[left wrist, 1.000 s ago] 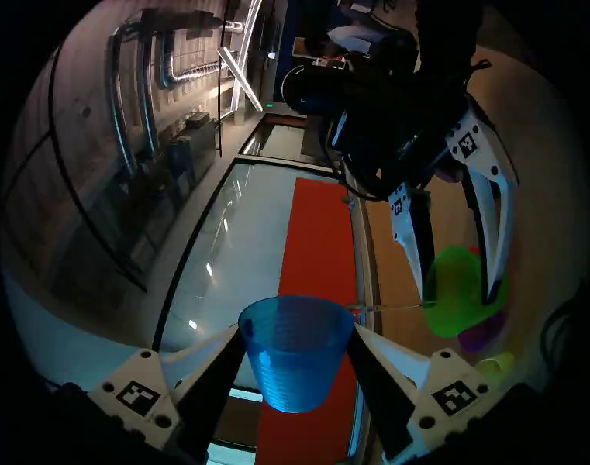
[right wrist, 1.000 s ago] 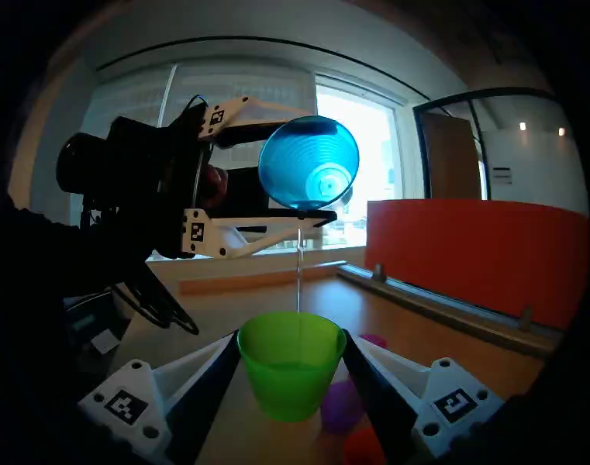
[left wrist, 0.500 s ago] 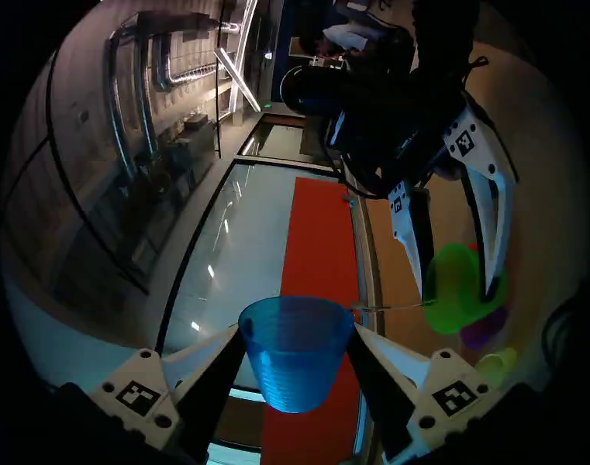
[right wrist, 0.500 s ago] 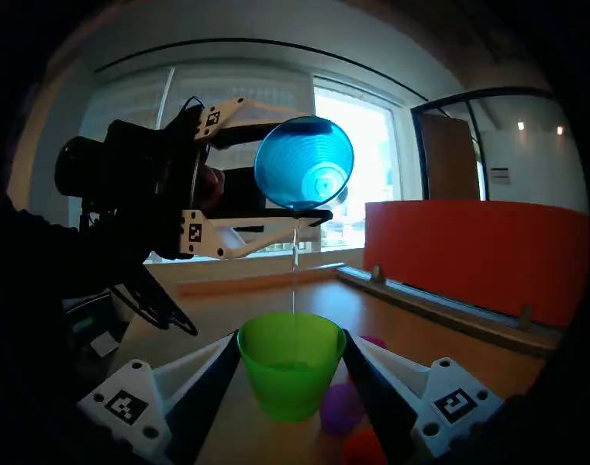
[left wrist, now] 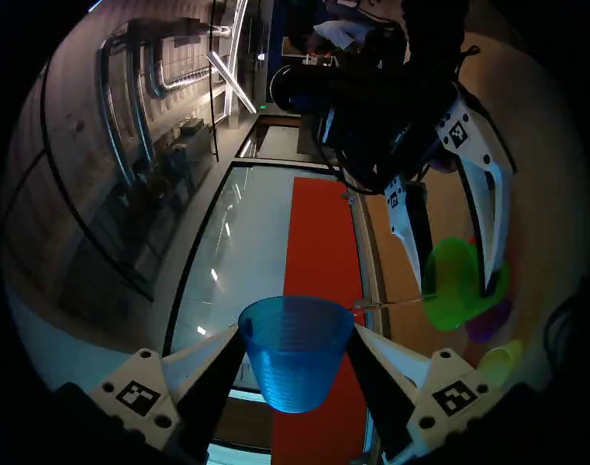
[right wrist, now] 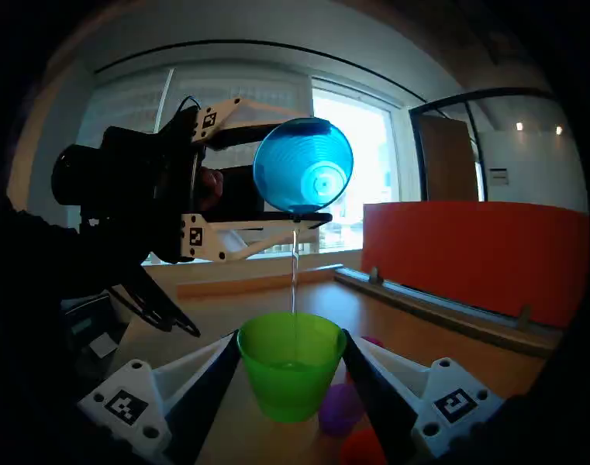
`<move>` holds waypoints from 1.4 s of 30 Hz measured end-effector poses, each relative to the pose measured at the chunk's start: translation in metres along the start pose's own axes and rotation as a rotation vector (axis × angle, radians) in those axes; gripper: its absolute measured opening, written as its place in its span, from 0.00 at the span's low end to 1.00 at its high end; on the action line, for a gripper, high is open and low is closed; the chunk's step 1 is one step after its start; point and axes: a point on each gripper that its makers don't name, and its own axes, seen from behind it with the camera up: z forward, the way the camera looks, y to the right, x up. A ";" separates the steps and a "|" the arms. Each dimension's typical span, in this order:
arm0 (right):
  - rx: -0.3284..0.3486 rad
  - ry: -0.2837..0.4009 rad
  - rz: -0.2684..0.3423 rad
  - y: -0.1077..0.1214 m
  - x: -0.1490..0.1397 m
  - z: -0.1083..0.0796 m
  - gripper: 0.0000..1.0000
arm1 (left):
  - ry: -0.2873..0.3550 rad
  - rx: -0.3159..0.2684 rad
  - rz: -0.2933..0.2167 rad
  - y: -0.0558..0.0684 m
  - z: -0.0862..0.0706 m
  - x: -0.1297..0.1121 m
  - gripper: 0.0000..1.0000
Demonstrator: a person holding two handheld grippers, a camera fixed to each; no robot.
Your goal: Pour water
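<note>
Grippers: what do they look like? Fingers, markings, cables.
Both the left gripper and right gripper have white tapered fingers with dark inner faces and a square black-and-white tag at each finger base. Bodies are black and bulky; black cables loop beneath the left one.

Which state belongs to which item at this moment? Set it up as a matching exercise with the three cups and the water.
Things:
1. blue cup
2. green cup
3. purple cup
4. water stream

States:
A. on the table, in no gripper
B. tipped over, held by the left gripper
C. thin, falling from one cup into another
D. upright, held by the right gripper

Pairs: 1-B, 2-D, 3-A, 4-C
</note>
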 end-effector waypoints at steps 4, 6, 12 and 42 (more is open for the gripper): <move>-0.001 -0.001 -0.002 0.000 0.000 -0.001 0.93 | 0.001 0.003 0.012 -0.003 -0.001 0.002 0.85; -0.002 -0.001 -0.003 0.001 0.000 -0.001 0.93 | 0.000 0.005 0.021 -0.005 0.000 0.001 0.85; -0.004 0.000 -0.003 0.001 0.002 -0.001 0.93 | -0.004 0.011 0.042 -0.008 -0.001 0.002 0.85; -0.010 -0.001 -0.009 0.004 0.003 -0.002 0.93 | 0.000 0.021 0.116 -0.004 -0.006 0.010 0.85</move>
